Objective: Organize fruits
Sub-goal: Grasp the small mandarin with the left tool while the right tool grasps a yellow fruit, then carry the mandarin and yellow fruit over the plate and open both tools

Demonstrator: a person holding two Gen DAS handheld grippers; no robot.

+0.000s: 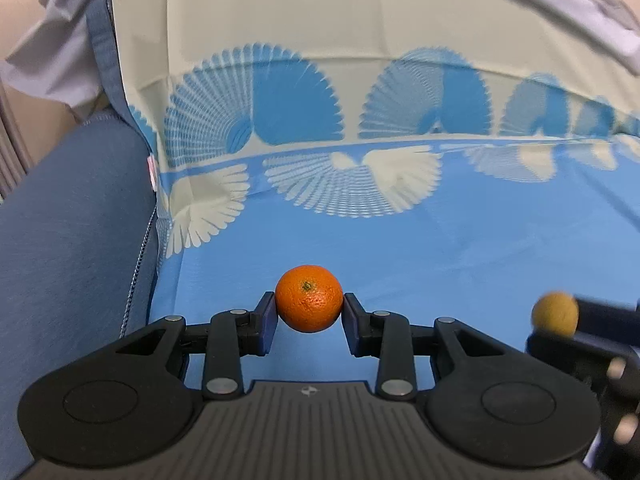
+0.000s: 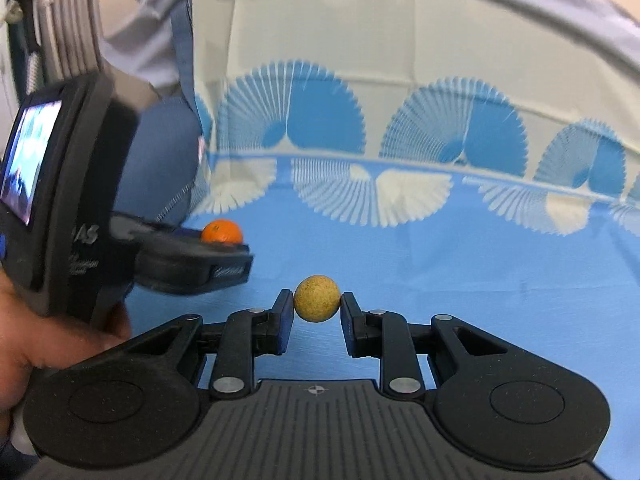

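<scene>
1. Blue cloth (image 1: 420,248) printed with pale fan shapes covers the whole working surface and rises at the far side into a cream band with blue fans
2. Left gripper (image 1: 309,311), in its own wrist view, has both blue pads pressed on the sides of an orange mandarin (image 1: 309,303); the jaws stand partly apart, no wider than the fruit, and the mandarin's stem end faces up
3. The mandarin hangs between the fingertips with the blue cloth showing under and behind it, in the near middle of that view
4. Right gripper (image 2: 317,307), in its own wrist view, is nearly closed, its two pads clamped on a small round yellow-brown fruit (image 2: 317,298) with a rough speckled skin
5. That small fruit also sits clear of the cloth, held at the fingertips in the near middle of the right view
6. From the right view the left gripper (image 2: 224,254) shows at the left, blurred, with the mandarin (image 2: 222,231) peeping above its finger and a hand (image 2: 48,332) gripping its handle
7. From the left view the right gripper (image 1: 560,334) shows at the far right edge, blurred, with the yellow-brown fruit (image 1: 555,313) at its tip
8. Further out on the left lies a blue cushion (image 1: 72,240) beside the cloth's edge, and pale grey fabric (image 1: 56,68) bunches beyond it
</scene>
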